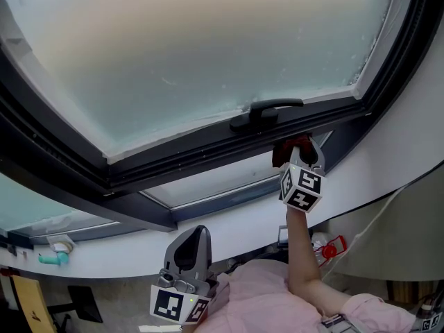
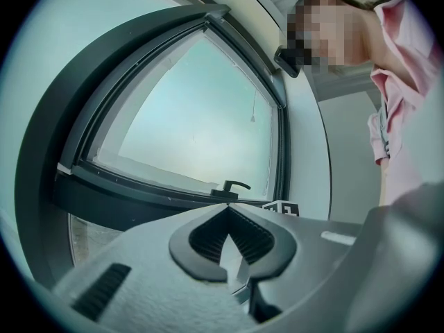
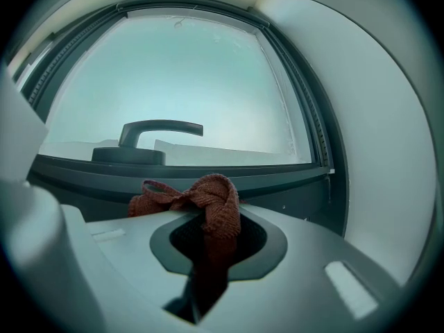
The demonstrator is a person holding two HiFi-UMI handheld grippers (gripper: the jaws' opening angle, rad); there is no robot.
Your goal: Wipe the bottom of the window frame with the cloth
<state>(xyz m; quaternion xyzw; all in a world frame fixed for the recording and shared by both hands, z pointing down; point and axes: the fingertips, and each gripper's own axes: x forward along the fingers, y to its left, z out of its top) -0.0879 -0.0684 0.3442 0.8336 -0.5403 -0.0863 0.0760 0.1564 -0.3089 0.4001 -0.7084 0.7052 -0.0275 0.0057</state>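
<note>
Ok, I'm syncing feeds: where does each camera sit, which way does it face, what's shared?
Head view: on the person's head, facing the window frame; shows left hand-held gripper, right hand-held gripper, pink sleeve.
Left gripper view: on left hand-held gripper, jaws shut, empty, toward the window frame.
Right gripper view: on right hand-held gripper, shut on the cloth, facing the window handle.
Shared: that handle, all three.

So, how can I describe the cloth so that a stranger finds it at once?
Find the big dark-framed window with frosted glass, then the black lever handle on its bottom rail. Just below that handle, the right tool pinches a crumpled rust-red woven cloth, the only red, soft thing against the dark frame.
</note>
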